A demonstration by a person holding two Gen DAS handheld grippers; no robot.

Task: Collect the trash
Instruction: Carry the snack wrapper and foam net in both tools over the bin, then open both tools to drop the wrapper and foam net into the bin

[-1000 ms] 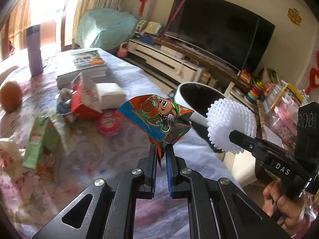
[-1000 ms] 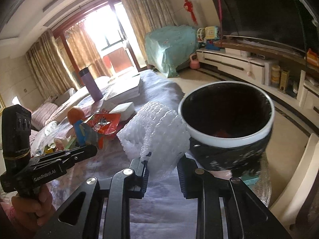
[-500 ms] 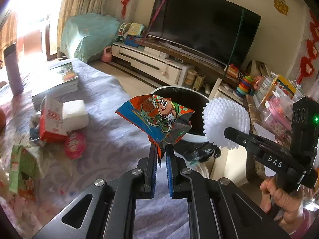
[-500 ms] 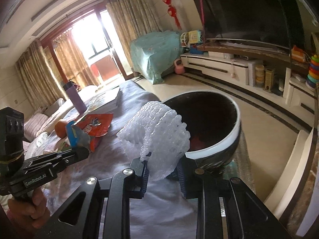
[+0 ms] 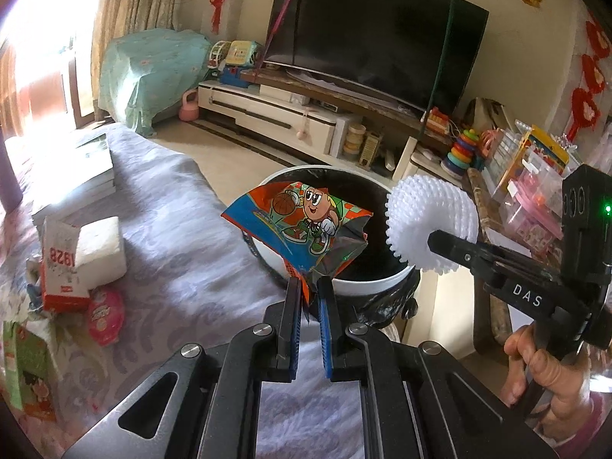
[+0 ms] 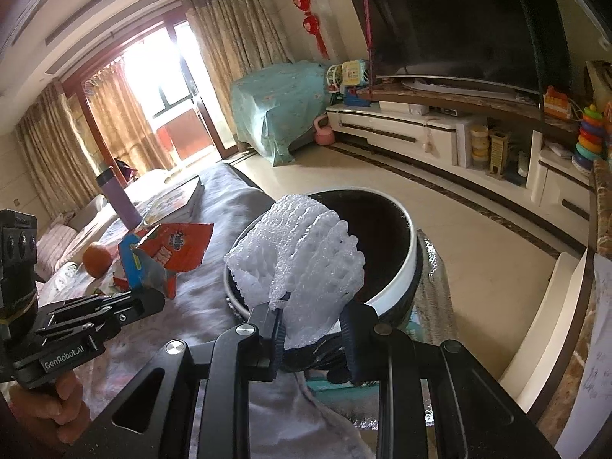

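My left gripper (image 5: 310, 287) is shut on the corner of a crumpled snack wrapper (image 5: 302, 225) printed with a cartoon basketball player. The wrapper hangs at the near rim of a round bin (image 5: 367, 287) with a white rim and dark inside. My right gripper (image 6: 311, 317) is shut on a white foam fruit net (image 6: 306, 252), held over the same bin (image 6: 397, 271) at its near edge. In the left wrist view the foam net (image 5: 432, 222) sits at the bin's right side. In the right wrist view the wrapper (image 6: 168, 248) shows at the left, in the left gripper (image 6: 153, 298).
On the lilac tablecloth (image 5: 176, 237) lie a red and white carton (image 5: 61, 267), a white tissue pack (image 5: 101, 248), a pink round packet (image 5: 105, 315), a green carton (image 5: 26, 371) and books (image 5: 72, 176). A purple bottle (image 6: 118, 199) and an orange (image 6: 95, 260) stand further back. A TV unit (image 5: 290, 118) lines the wall.
Both grippers have moved across the table toward the bin, still holding their loads. The wrapper now overlaps the bin's rim and the foam net sits over its opening.
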